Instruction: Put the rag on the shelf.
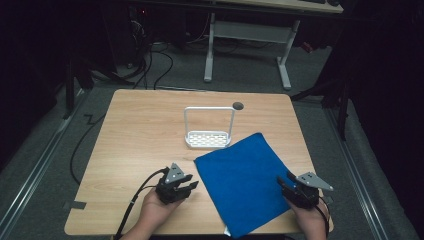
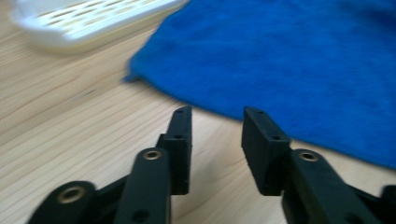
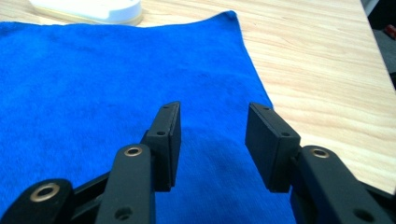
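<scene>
**My rig: two black handheld grippers, bare hands**

I see my left black two-jaw handheld gripper [image 1: 190,183] as a blocky matte-black body with a grey three-cornered plate on top and a black cable trailing off toward the table's near edge. My right black two-jaw handheld gripper [image 1: 283,181] matches it: same black body, same grey triangular plate, thin dark cable at the wrist. Up close in the gripper views, each has two flat rectangular black pads [image 2: 181,135] on rounded black link arms. Brass-coloured ringed holes sit at the link pivots; small screw holes dot the pad edges [image 3: 271,140]. My hands [image 1: 155,210] are bare, no sleeves visible.
</scene>
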Demonstrator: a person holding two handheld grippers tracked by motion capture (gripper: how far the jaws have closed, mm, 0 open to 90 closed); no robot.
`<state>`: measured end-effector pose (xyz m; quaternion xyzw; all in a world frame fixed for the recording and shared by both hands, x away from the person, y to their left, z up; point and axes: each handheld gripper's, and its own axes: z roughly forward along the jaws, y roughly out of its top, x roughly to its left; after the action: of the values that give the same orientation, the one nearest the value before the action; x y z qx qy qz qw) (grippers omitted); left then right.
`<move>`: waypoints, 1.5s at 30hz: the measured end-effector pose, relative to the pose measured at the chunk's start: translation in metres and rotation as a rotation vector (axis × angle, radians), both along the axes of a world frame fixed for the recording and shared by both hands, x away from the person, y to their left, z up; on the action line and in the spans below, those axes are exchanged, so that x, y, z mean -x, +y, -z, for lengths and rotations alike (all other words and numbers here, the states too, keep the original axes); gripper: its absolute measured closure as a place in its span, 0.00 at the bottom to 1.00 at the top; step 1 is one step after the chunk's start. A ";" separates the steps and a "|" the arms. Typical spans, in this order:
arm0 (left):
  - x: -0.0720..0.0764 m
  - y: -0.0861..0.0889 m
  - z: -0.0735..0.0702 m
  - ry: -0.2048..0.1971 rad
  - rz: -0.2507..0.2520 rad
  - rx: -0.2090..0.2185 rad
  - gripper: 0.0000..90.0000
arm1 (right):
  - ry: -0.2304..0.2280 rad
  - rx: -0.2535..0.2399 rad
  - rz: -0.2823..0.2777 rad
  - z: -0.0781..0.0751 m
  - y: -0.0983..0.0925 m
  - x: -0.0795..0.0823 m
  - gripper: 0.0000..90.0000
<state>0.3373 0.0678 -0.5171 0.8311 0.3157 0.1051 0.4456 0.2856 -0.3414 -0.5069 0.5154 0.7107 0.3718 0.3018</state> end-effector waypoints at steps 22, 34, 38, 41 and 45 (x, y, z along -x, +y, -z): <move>0.014 -0.080 0.013 0.088 0.314 -0.071 1.00 | -0.004 -0.032 0.044 -0.003 -0.027 0.037 0.73; 0.013 -0.051 0.014 0.133 0.268 -0.038 1.00 | -0.005 -0.019 -0.036 -0.005 -0.006 0.016 0.74; 0.014 -0.035 0.015 0.154 0.240 -0.028 1.00 | 0.003 -0.023 -0.083 -0.006 0.007 0.001 0.75; 0.013 -0.015 0.015 0.172 0.198 -0.019 1.00 | 0.002 -0.023 -0.117 -0.007 0.016 -0.008 0.75; 0.013 0.003 0.014 0.191 0.157 -0.020 1.00 | 0.010 -0.024 -0.158 -0.006 0.027 -0.019 0.76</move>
<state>0.3241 0.0708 -0.5308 0.8639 0.2898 -0.0067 0.4120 0.3045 -0.3148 -0.5006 0.4631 0.7461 0.4003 0.2621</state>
